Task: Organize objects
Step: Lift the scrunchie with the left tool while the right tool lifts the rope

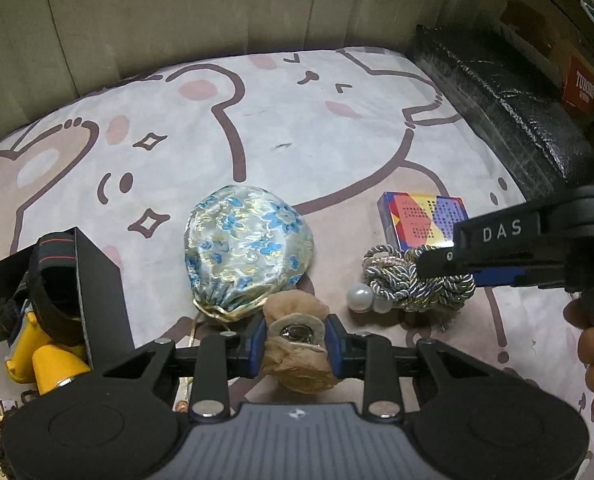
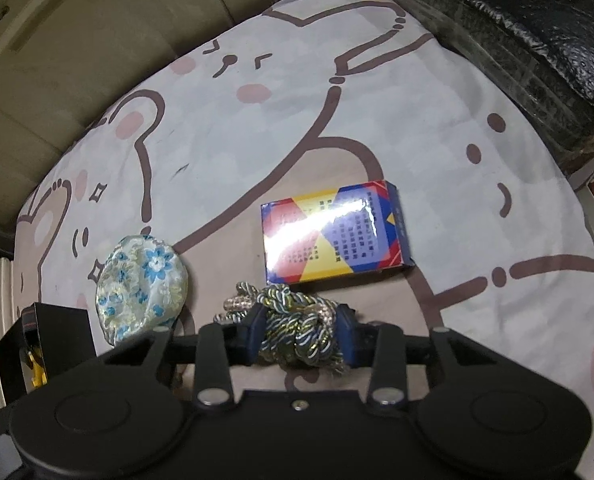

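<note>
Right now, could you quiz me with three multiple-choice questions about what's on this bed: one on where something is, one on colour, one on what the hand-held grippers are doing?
1. Where does the colourful box lie relative to the knotted cord?
A. Beyond it, farther up the bedsheet
B. Inside the black box
C. Under the floral pouch

2. What colour are the flowers on the floral pouch?
A. Red
B. Blue
C. Purple

3. What is the left hand-held gripper doing?
A. Open over bare sheet
B. Shut on the colourful box
C. Shut on a small brown-wrapped bundle

Answers:
1. A: in the right wrist view the box lies past the cord, which the right hand-held gripper clamps.
2. B: blue blossoms on pale silvery fabric.
3. C: its fingers press the bundle from both sides.
</note>
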